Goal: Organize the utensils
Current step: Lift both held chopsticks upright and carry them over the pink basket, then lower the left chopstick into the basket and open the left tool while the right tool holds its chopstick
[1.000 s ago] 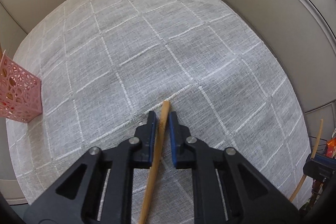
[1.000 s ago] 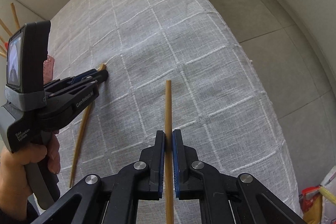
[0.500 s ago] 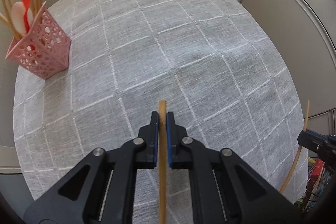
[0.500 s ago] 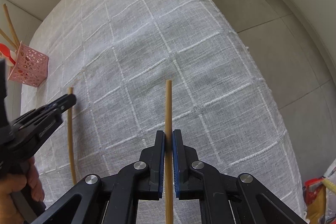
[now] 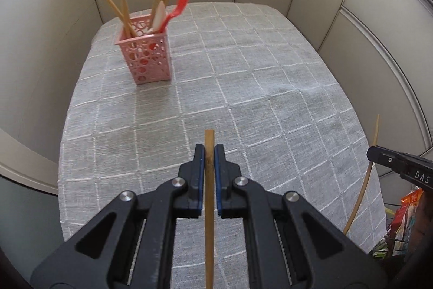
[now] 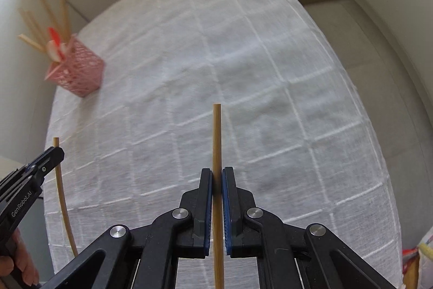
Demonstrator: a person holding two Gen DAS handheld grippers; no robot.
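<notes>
left gripper [image 5: 207, 153] is clamped on a bamboo chopstick [image 5: 209, 197] above the near part of the cloth-covered desk [image 5: 270, 88]. far left on the desk stands the pink holder [image 5: 146, 56], with chopsticks and spoons upright inside. right gripper [image 6: 216, 175] is pinched tight on a second chopstick [image 6: 217, 142] over the desk's middle.

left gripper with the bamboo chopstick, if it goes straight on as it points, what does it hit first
Probably the grey checked tablecloth. The left gripper aims down at bare cloth, right of the pink perforated holder.
</notes>
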